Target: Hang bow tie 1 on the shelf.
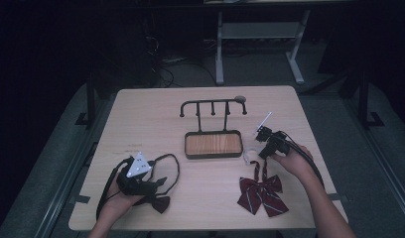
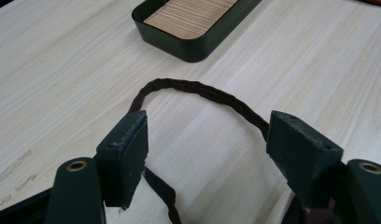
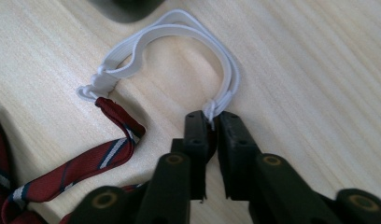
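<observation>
Grip state, right gripper (image 3: 212,122): jaws nearly together, pinched on the white elastic loop (image 3: 179,28) at the knot where its strands met; the pads pressed the band between them. That loop ran out over the table (image 3: 319,70) in an arc and joined, at a small white clasp, the narrow red strap of the striped red bow tie (image 3: 62,170), which lay flat on the wood to the near left of the jaws in the right gripper view. In the high view the red bow tie (image 1: 260,193) sat near the front edge on the right side of the table (image 1: 156,114), with the right gripper (image 1: 262,133) just beyond it and beside the right end of the tray.

Left gripper (image 2: 207,140): jaws stood wide apart with nothing pressed between the pads. A dark braided cord (image 2: 202,91) curved across the wood in the gap between them; contact with either pad could not be told. In the high view the left gripper (image 1: 158,181), grey plate on top, rested at the front left, next to the dark bow tie (image 1: 161,202), whose cord looped out toward the middle of the table.

Stand (image 1: 213,104): dark hook rack rising from a wood-floored tray (image 1: 213,155), near the centre of the table, apart from both ties.
</observation>
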A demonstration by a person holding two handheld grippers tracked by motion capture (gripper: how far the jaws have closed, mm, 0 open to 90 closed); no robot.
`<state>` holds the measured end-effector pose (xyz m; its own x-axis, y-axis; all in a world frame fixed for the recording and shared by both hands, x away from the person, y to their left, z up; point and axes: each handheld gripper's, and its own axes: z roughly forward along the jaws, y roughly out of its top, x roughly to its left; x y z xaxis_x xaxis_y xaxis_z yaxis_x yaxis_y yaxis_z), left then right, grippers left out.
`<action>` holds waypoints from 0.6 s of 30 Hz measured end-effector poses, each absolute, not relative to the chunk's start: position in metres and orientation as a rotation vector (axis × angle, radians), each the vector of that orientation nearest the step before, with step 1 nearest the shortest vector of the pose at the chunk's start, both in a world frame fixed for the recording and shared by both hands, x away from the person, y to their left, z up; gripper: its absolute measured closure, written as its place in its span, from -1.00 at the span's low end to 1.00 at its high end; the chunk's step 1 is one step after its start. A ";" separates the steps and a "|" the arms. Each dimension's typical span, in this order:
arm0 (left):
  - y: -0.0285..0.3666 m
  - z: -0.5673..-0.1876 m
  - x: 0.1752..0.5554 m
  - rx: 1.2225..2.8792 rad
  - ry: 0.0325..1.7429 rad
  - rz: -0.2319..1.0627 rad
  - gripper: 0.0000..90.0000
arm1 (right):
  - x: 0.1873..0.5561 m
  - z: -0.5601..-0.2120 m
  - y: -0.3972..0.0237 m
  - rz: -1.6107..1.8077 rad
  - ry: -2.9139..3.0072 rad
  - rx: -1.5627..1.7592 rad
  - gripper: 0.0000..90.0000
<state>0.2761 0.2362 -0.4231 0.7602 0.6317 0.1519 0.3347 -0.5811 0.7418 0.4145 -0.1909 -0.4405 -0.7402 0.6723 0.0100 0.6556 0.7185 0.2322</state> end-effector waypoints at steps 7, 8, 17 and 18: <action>0.236 -0.424 0.276 2.228 0.723 0.524 -0.33 | 0.413 -0.439 -0.194 0.356 2.852 1.099 0.91; 0.236 -0.424 0.276 2.228 0.723 0.524 -0.33 | 0.412 -0.437 -0.195 0.365 2.853 1.111 0.91; 0.236 -0.424 0.276 2.236 0.720 0.523 -0.33 | 0.409 -0.429 -0.206 0.450 2.869 1.127 0.92; 0.235 -0.424 0.276 2.236 0.719 0.523 -0.33 | 0.409 -0.428 -0.207 0.453 2.870 1.130 0.92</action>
<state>0.2762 0.2355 -0.4238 0.7623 0.6291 0.1518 0.3374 -0.5866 0.7362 0.4089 -0.2073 -0.4285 -0.7373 0.6704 0.0834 0.6635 0.6953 0.2763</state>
